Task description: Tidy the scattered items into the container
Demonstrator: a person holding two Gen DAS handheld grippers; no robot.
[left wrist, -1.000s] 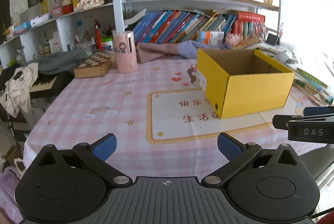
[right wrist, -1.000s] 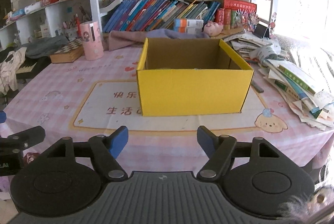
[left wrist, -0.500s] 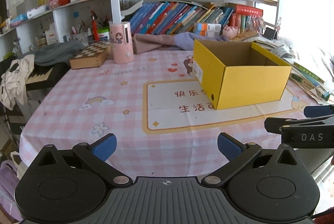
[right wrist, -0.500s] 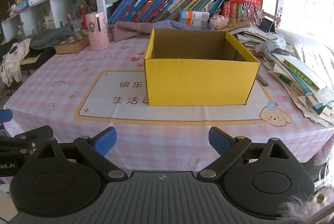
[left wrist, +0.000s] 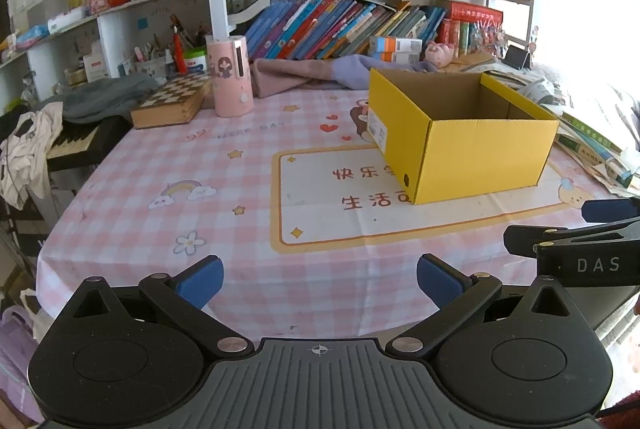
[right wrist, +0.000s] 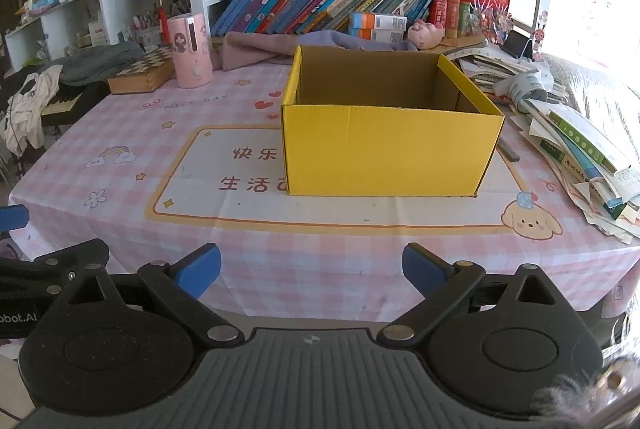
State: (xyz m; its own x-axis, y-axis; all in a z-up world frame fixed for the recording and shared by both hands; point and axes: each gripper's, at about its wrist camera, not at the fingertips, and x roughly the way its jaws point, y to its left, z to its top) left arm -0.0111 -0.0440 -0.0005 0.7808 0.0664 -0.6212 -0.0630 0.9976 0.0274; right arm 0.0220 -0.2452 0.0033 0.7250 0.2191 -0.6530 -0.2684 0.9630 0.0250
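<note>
Compared with a second ago, the right claw (right wrist: 311, 271) has just been opening and now stands wide apart and empty like the left claw (left wrist: 320, 281), both short of the worktop (right wrist: 320, 261) edge, the yellow box (right wrist: 388, 145) standing open-topped beyond bare cloth.

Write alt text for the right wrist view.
An open yellow cardboard box sits mid-table on a pink checked tablecloth, beyond the right gripper, whose blue-padded jaws stand wide apart with nothing between them. A pink cylindrical container stands back left, a messy pile of books and papers lies right, and bookshelves fill the background.
</note>
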